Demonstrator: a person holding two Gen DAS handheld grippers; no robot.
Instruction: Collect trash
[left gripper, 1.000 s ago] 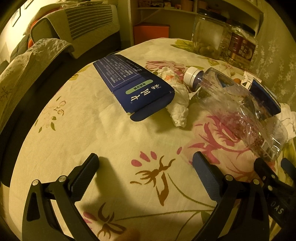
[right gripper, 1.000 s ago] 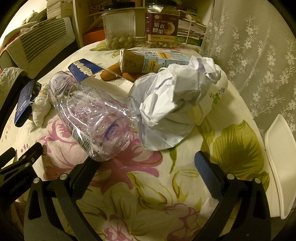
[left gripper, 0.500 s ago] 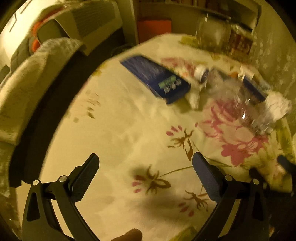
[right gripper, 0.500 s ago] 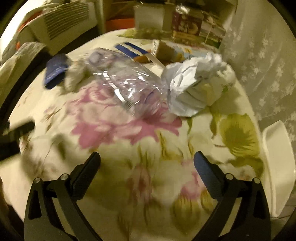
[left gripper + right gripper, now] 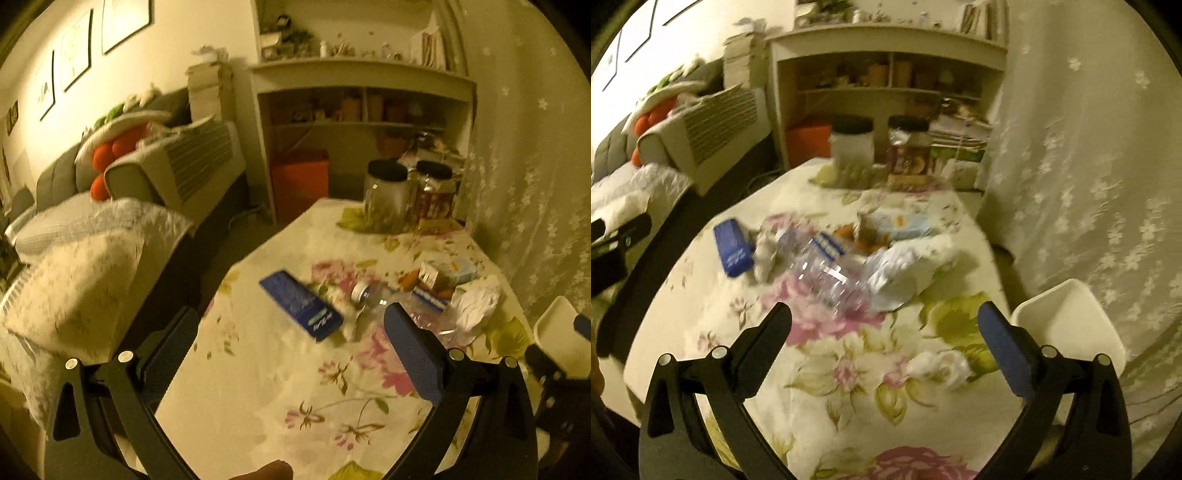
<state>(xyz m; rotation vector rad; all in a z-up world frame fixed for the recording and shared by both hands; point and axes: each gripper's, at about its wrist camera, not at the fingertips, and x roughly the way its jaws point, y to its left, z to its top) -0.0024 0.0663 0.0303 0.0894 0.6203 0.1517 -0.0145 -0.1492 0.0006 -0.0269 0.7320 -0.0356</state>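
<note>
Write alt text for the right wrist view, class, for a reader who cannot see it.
The open right gripper hovers empty above a floral tablecloth. Beyond it lie a crushed clear bottle, crumpled white paper and a blue box. A white bin stands at the table's right edge.

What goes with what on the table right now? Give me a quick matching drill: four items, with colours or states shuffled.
1 flat carton
2 plastic bottle
3 crumpled paper
4 jars

A clear, crushed, lying down
B dark blue
C upright, black lids, far end
D white, beside the bottle

Pairs: 1-B, 2-A, 3-D, 4-C
</note>
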